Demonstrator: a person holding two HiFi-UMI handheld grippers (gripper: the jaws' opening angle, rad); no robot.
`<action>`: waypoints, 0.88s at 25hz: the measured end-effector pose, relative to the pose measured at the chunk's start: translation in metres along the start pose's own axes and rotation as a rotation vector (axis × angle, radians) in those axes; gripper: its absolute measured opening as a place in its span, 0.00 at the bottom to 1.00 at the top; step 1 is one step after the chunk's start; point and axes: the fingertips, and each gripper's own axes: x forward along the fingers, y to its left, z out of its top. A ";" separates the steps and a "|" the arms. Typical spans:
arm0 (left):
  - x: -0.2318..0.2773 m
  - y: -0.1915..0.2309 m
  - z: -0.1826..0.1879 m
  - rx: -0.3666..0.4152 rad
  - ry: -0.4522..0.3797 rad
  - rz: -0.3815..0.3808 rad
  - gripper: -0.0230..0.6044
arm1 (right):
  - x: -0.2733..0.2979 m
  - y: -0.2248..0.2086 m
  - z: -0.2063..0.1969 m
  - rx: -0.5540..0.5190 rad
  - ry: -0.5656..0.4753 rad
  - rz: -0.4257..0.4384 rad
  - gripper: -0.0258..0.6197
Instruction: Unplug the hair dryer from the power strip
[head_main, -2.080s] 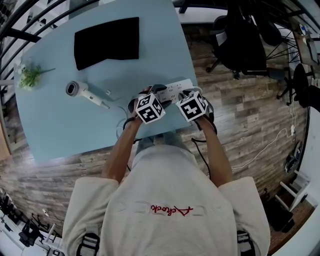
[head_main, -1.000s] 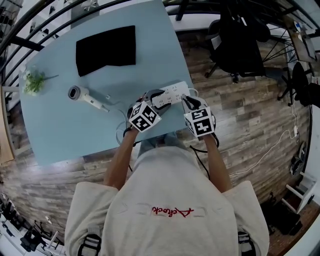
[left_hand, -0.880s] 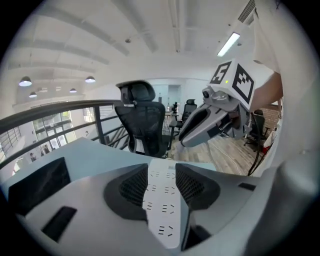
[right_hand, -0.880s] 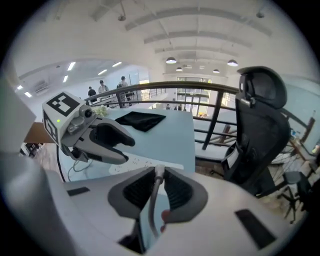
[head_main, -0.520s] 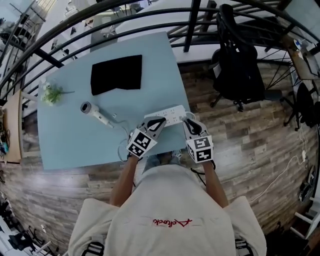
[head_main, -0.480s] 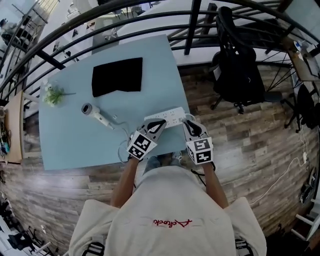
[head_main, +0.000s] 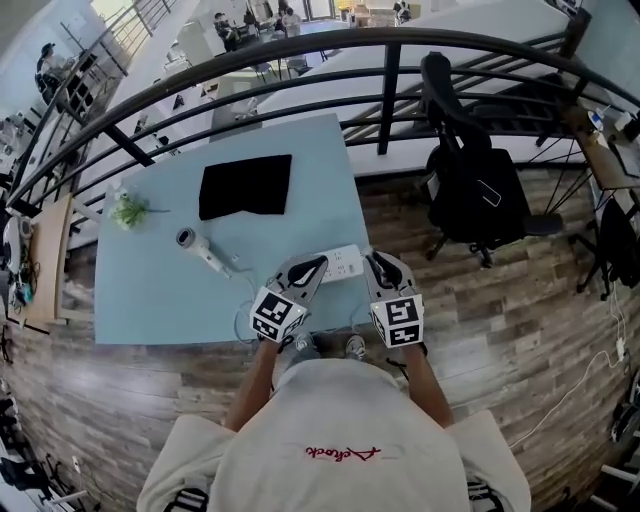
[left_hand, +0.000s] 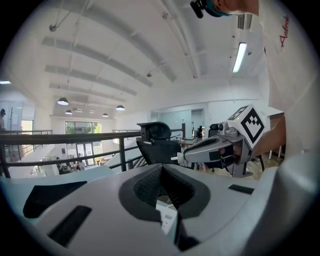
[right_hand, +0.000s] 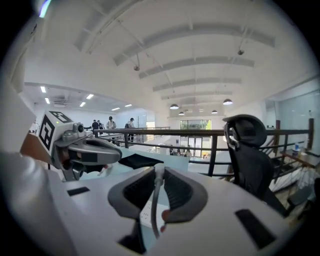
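Note:
The white power strip (head_main: 343, 263) shows at the table's near right edge, between the tips of my two grippers. The hair dryer (head_main: 200, 250) lies on the blue table (head_main: 150, 290) to the left, its cord looping toward the front edge. My left gripper (head_main: 318, 264) points almost level; its jaws (left_hand: 161, 167) are shut with nothing pinched between them. My right gripper (head_main: 371, 259) is shut on a grey cord (right_hand: 154, 200) that runs down between its pads (right_hand: 156, 172) toward the strip (right_hand: 144, 214). Whether the strip rests on the table I cannot tell.
A black cloth (head_main: 246, 185) and a small plant (head_main: 128, 210) lie at the table's far side. Behind the table runs a black railing (head_main: 390, 95). A black office chair (head_main: 470, 190) stands on the wooden floor to the right.
Both grippers have risen from the table's front and tipped up toward level. The left jaws, open round the strip's left end before, are now shut. The head view has lifted and widened.

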 end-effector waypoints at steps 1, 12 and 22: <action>0.000 0.001 0.007 0.001 -0.019 0.010 0.05 | -0.002 -0.003 0.008 -0.010 -0.021 -0.003 0.14; -0.026 0.013 0.024 0.023 -0.079 0.064 0.05 | -0.014 0.014 0.024 -0.059 -0.074 -0.029 0.14; -0.116 0.012 0.019 -0.005 -0.137 0.107 0.05 | -0.036 0.077 0.038 -0.086 -0.112 -0.077 0.14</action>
